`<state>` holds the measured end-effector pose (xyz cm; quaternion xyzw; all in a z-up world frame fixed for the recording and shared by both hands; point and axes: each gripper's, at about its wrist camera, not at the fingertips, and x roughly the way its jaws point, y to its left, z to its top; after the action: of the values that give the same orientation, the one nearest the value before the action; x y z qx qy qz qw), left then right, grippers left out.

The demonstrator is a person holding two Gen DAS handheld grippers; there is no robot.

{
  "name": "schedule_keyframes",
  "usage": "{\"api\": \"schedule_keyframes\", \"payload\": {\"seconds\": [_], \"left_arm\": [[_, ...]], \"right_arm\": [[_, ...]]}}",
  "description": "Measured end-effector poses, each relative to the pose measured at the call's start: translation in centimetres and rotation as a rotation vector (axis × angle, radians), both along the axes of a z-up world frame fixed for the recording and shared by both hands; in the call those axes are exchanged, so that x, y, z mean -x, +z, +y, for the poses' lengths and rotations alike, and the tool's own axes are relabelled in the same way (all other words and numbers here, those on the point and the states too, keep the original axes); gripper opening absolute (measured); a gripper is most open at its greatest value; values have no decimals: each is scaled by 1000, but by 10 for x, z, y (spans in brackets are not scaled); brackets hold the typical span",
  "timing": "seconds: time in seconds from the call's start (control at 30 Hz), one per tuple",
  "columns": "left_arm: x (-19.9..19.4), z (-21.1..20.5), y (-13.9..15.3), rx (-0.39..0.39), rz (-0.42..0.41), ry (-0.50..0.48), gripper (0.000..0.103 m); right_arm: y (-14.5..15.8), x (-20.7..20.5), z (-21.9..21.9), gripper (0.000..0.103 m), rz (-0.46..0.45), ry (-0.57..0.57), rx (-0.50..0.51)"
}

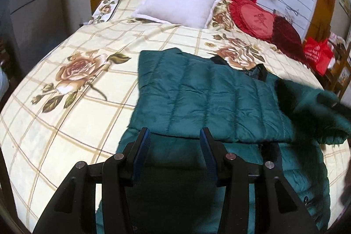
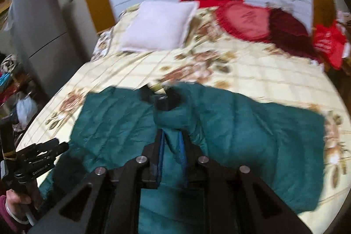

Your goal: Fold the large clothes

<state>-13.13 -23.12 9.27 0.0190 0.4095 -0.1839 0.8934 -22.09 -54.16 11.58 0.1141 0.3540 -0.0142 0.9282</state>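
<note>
Pinching quilted teal jacket [image 2: 252, 124], right gripper [image 2: 172, 135] fingers clamp; left gripper [image 1: 174, 133] fingers apart.

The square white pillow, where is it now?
In both wrist views the square white pillow lies at the bed's far end, left of the red heart-shaped cushion.

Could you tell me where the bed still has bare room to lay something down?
Free: the sheet left of the green jacket, up to the white pillow. Crowded: the head, with the red cushions, and the jacket's side.
</note>
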Motion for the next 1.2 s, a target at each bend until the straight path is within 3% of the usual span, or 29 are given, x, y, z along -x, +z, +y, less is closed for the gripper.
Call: {"api": "schedule_keyframes", "payload": {"seconds": [0.2, 0.27, 0.33, 0.5, 0.63, 0.83, 1.03, 1.2], "left_arm": [[-5, 14, -6, 21, 32, 18, 56], [-4, 15, -6, 29, 33, 10, 56], [-3, 13, -6, 45, 37, 1, 56], [6, -6, 4, 164, 52, -60, 56], [10, -43, 13, 237, 99, -154, 62], [9, -108, 14, 313, 184, -238, 70], [7, -169, 4, 306, 216, -310, 70], [3, -210, -17, 246, 261, -310, 70]], "right_arm": [[-42, -28, 34, 10, 117, 46, -31], [-41, -20, 30, 24, 122, 31, -32], [-35, -6, 20, 49, 109, 10, -32], [-19, 31, -9, 50, 80, -17, -69], [-17, 57, -30, 65, 72, -122, -45], [-17, 83, -52, 66, 37, -224, -15], [-17, 109, -74, 70, -5, -281, -22], [-20, 119, -91, 70, 3, -310, -10]]}}
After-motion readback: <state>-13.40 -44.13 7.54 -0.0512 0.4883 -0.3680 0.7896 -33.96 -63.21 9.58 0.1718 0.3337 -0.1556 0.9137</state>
